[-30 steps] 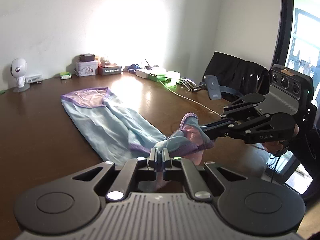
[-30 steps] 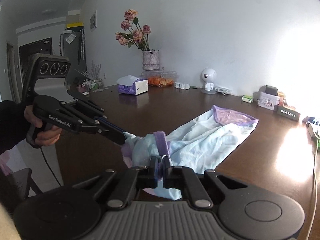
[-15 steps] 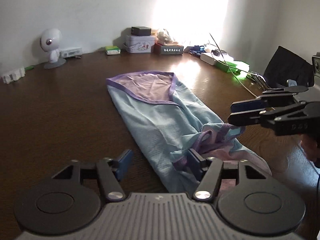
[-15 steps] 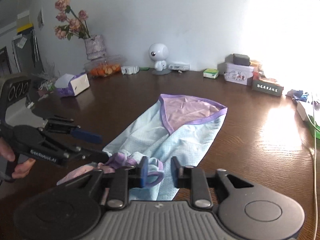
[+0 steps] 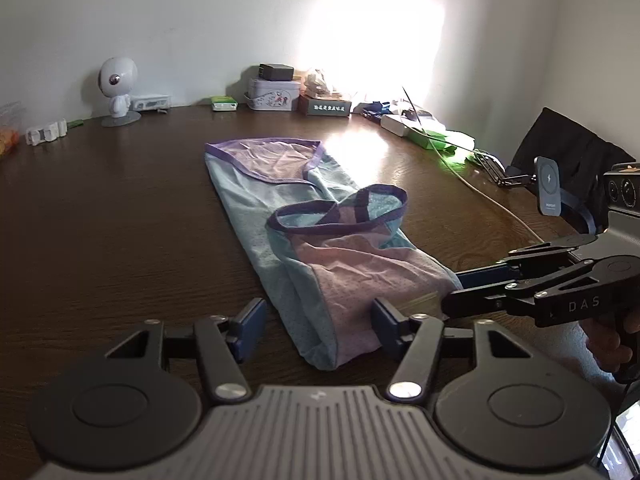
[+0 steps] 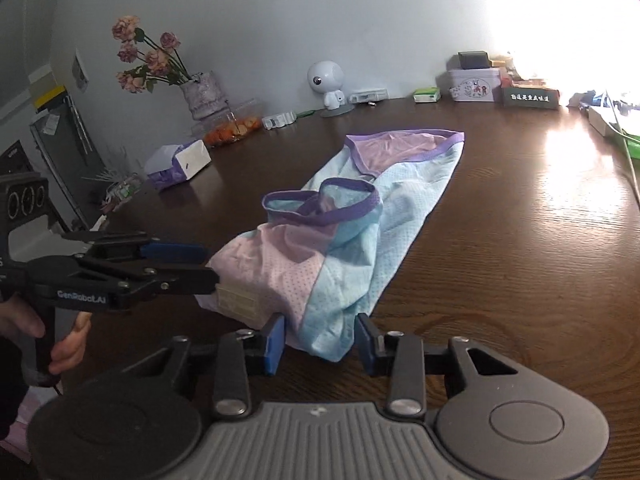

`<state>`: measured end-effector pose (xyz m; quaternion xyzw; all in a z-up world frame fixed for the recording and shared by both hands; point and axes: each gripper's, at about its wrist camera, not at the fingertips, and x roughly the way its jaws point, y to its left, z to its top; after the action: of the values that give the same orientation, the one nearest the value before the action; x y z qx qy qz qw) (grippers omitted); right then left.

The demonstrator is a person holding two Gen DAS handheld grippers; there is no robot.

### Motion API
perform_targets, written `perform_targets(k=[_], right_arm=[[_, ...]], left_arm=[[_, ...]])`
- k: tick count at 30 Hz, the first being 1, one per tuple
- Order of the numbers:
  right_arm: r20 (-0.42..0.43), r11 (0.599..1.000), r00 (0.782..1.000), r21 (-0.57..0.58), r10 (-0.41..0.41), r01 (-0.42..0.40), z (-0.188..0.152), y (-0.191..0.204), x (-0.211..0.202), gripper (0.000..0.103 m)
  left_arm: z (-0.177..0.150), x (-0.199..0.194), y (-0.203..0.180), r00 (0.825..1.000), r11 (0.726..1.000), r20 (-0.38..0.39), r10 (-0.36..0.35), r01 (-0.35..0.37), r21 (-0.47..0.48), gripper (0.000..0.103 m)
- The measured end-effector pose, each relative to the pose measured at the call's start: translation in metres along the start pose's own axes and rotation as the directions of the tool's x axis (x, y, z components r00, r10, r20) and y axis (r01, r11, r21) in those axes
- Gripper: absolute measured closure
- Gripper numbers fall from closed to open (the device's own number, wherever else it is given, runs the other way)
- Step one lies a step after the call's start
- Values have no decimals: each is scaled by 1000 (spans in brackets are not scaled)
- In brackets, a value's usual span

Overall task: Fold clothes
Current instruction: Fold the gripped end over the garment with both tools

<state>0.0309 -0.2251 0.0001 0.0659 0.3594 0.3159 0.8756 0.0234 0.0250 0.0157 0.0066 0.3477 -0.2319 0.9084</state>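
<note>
A light blue and pink garment with purple trim (image 5: 320,248) lies on the dark wooden table (image 5: 100,220), its near part folded over onto the rest. It also shows in the right wrist view (image 6: 340,248). My left gripper (image 5: 318,320) is open and empty, its fingers either side of the garment's near end. My right gripper (image 6: 320,344) is open and empty at the same folded end. The right gripper shows in the left wrist view (image 5: 476,292), and the left gripper in the right wrist view (image 6: 188,264), both open beside the cloth.
Along the far wall stand a white toy robot (image 5: 118,92), a tin box (image 5: 274,94), a sign block (image 5: 326,107) and chargers with cables (image 5: 420,128). A vase of flowers (image 6: 200,92) and a tissue box (image 6: 178,164) stand far left. A chair (image 5: 568,152) is at the right.
Both grippers held the garment's end shut and lifted a second ago. They have opened, laid the end folded over the rest, and drawn back slightly.
</note>
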Motion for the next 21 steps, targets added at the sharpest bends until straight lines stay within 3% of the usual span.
perform_targets(k=[1, 2, 7, 14, 17, 21], right_arm=[[-10, 1000, 1000, 1, -1, 1, -1, 1, 2, 81], [-20, 1000, 1000, 2, -1, 1, -3, 2, 5, 95], [-39, 1000, 999, 12, 4, -4, -15, 6, -7, 101], [-65, 998, 996, 36, 56, -54, -71, 17, -69, 101], [-53, 999, 998, 37, 20, -18, -90, 21, -95, 99], [7, 998, 998, 25, -55, 55, -95, 15, -122, 90]], left_arm=[[-1, 4, -1, 1000, 1000, -18, -14, 14, -5, 77], [-1, 8, -2, 999, 1000, -37, -29, 29, -10, 83], [-14, 0, -19, 997, 999, -76, -33, 32, -24, 90], [-55, -48, -65, 990, 998, -130, -59, 55, -38, 89], [-68, -66, -72, 993, 998, -101, -59, 58, -17, 85], [-78, -83, -77, 996, 997, -45, -72, 73, 36, 66]])
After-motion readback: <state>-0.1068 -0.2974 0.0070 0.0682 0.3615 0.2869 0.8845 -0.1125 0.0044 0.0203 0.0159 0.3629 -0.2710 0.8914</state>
